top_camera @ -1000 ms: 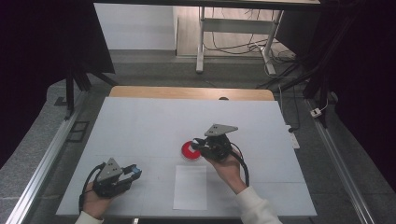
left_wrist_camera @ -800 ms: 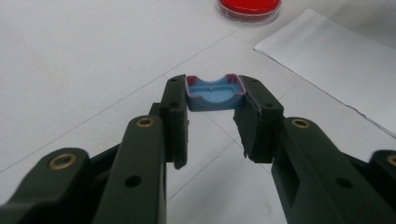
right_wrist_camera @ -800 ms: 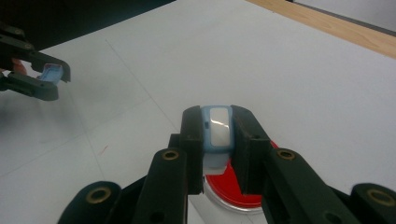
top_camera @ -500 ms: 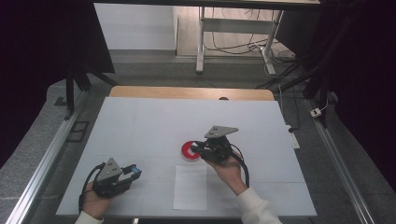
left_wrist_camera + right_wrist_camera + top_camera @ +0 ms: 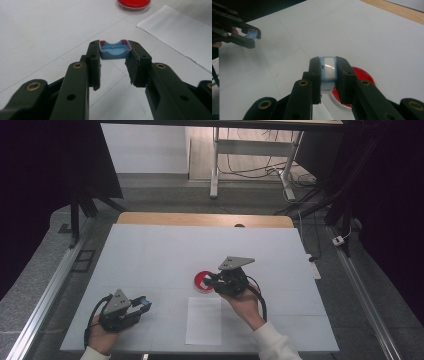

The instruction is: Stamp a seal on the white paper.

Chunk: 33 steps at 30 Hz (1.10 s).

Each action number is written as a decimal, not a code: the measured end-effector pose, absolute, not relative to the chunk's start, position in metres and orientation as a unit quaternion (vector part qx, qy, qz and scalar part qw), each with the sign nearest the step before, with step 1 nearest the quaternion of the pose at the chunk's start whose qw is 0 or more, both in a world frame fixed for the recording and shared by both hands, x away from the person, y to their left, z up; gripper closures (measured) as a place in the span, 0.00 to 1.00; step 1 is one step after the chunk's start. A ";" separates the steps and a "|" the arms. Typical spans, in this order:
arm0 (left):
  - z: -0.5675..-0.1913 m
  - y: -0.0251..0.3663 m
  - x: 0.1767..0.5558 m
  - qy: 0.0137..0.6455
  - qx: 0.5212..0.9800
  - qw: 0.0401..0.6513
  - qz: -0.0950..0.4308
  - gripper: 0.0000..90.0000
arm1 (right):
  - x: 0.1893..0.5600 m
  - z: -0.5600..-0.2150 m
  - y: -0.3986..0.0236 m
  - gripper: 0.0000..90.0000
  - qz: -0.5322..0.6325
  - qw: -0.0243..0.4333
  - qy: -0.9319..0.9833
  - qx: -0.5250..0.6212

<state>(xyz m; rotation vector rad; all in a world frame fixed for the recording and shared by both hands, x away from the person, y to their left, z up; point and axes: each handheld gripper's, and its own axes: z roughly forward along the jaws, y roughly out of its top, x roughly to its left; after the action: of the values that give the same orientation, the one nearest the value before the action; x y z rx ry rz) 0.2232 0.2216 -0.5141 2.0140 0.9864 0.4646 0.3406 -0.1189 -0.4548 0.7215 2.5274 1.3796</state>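
On the white table (image 5: 150, 255), the right gripper (image 5: 329, 75) clamps a blue stamp (image 5: 328, 68) above the red ink dish (image 5: 359, 80), likely to ink it; the left gripper (image 5: 113, 61) pinches the blue cap (image 5: 114, 50) aside, near the paper (image 5: 204, 320)

Barely any change: right claw (image 5: 209, 280) edged slightly toward the counter's near edge, over the red dish (image 5: 203, 282).

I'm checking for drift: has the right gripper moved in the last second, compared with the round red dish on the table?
No. The right gripper sits at the same spot over the round red dish, just above the white paper sheet.
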 end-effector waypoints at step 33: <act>-0.515 0.224 0.224 0.410 0.793 0.411 0.186 0.72 | 0.299 -0.464 -0.142 0.83 0.474 0.068 0.850 0.218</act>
<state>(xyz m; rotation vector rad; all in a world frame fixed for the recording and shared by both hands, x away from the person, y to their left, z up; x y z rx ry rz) 0.2241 0.2244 -0.5149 1.9964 1.0321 0.4673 0.2988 -0.1424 -0.4638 0.6580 2.5611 1.4288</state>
